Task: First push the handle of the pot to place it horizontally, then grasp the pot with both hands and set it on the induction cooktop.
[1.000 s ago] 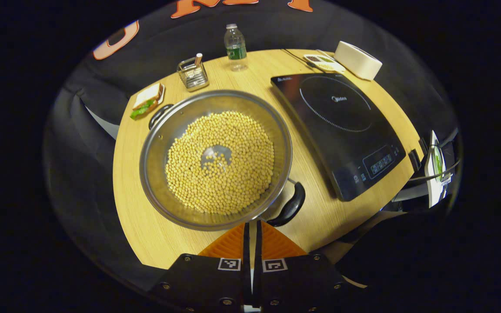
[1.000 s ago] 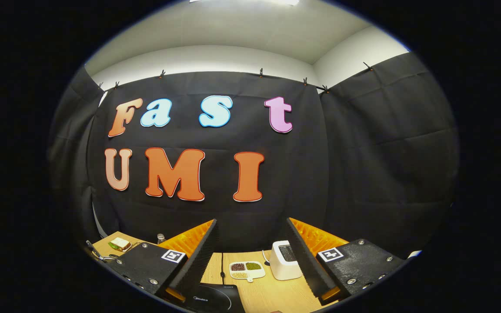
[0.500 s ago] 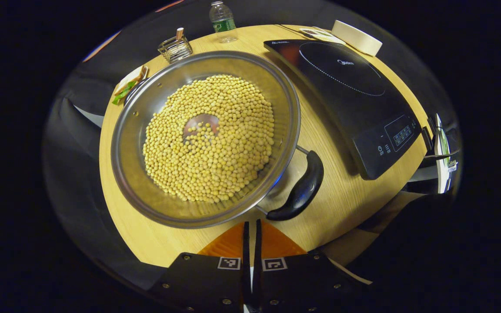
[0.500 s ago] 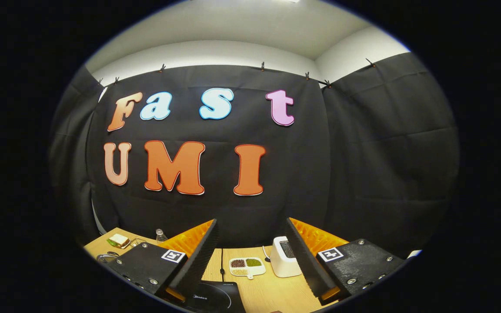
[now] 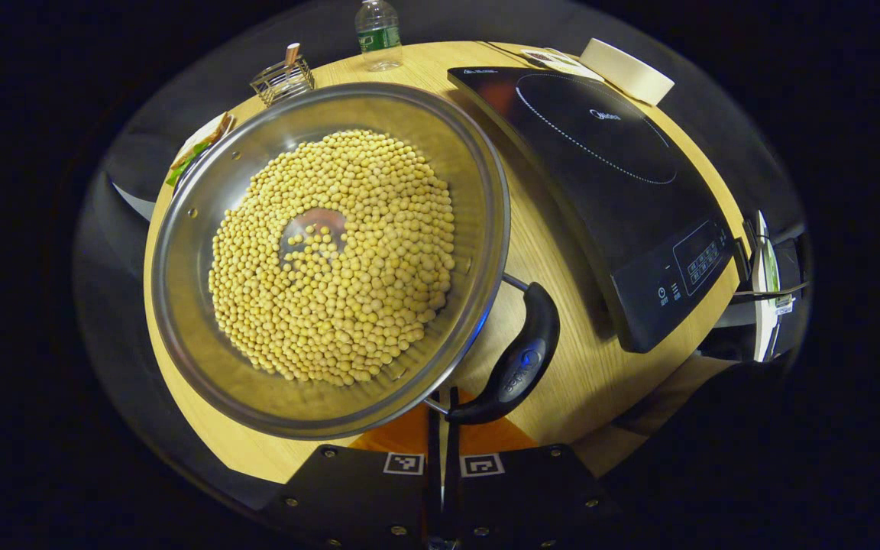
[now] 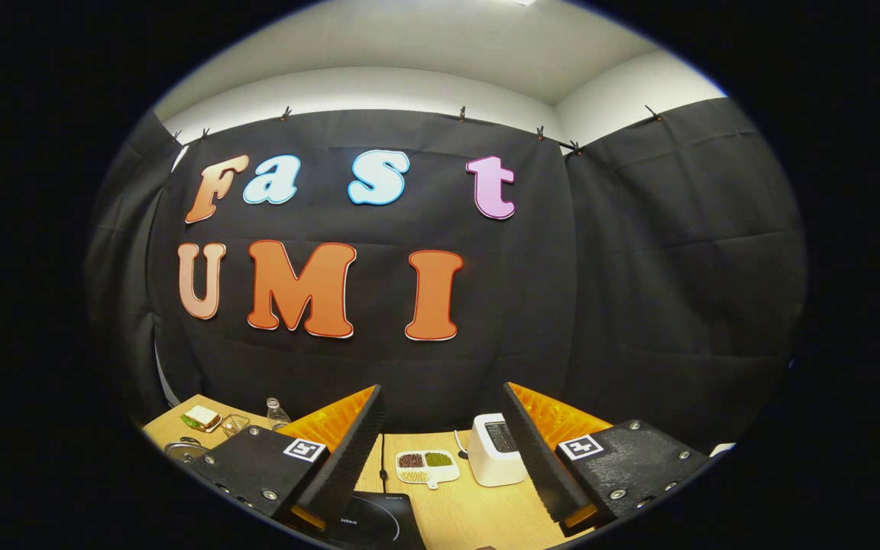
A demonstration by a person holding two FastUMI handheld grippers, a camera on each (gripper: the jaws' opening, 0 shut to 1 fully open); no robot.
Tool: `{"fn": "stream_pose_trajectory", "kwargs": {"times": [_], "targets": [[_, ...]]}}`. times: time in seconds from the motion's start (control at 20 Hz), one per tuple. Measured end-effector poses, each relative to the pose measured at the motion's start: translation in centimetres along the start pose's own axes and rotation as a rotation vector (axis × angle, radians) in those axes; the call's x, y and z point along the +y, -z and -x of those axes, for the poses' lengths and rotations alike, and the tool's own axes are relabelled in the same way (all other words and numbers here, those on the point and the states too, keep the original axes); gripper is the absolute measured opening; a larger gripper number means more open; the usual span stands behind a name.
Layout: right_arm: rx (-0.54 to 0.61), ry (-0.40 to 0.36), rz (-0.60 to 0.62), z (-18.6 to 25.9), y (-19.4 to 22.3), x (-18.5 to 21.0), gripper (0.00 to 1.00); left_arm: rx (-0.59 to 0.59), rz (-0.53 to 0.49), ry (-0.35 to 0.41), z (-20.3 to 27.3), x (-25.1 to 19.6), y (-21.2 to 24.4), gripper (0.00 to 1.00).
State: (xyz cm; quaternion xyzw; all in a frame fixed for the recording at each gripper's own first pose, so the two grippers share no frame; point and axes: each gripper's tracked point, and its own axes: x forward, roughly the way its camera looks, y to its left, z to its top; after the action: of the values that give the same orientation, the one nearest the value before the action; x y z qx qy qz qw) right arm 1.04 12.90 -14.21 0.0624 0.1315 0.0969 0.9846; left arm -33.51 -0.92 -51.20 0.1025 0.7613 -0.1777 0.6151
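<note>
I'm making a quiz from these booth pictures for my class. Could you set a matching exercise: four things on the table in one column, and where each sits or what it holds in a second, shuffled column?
Things:
1. pot
2. induction cooktop
3. water bottle
4. pot handle

Descriptions:
A. bare black glass top, nothing on it
B. stands at the table's far edge, near the wire basket
C. full of yellow beans
D. black, curved, just ahead of the closed left hand-held gripper

Pairs: 1-C, 2-A, 3-B, 4-D
</note>
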Motion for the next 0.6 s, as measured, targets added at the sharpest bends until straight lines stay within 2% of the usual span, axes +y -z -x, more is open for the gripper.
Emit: {"fn": "stream_pose_trajectory", "kwargs": {"times": [0.1,0.25,0.45,0.6], "targets": [[0.004,0.007,-0.003,0.2,0.2,-0.2,0.97,0.002,0.002,-0.001,-0.1,-0.2,-0.3,0.03],[0.012,0.016,-0.005,0.5,0.4,-0.3,0.95,-0.006,0.018,0.006,0.0,-0.5,-1.5,0.02],[0.024,0.020,-0.001,0.8,0.9,-0.4,0.97,-0.020,-0.008,0.012,0.2,-1.3,-2.5,0.02],[0.027,0.021,0.000,0.8,1.0,-0.4,0.95,-0.034,-0.014,0.012,0.1,-1.4,-3.6,0.02]]}}
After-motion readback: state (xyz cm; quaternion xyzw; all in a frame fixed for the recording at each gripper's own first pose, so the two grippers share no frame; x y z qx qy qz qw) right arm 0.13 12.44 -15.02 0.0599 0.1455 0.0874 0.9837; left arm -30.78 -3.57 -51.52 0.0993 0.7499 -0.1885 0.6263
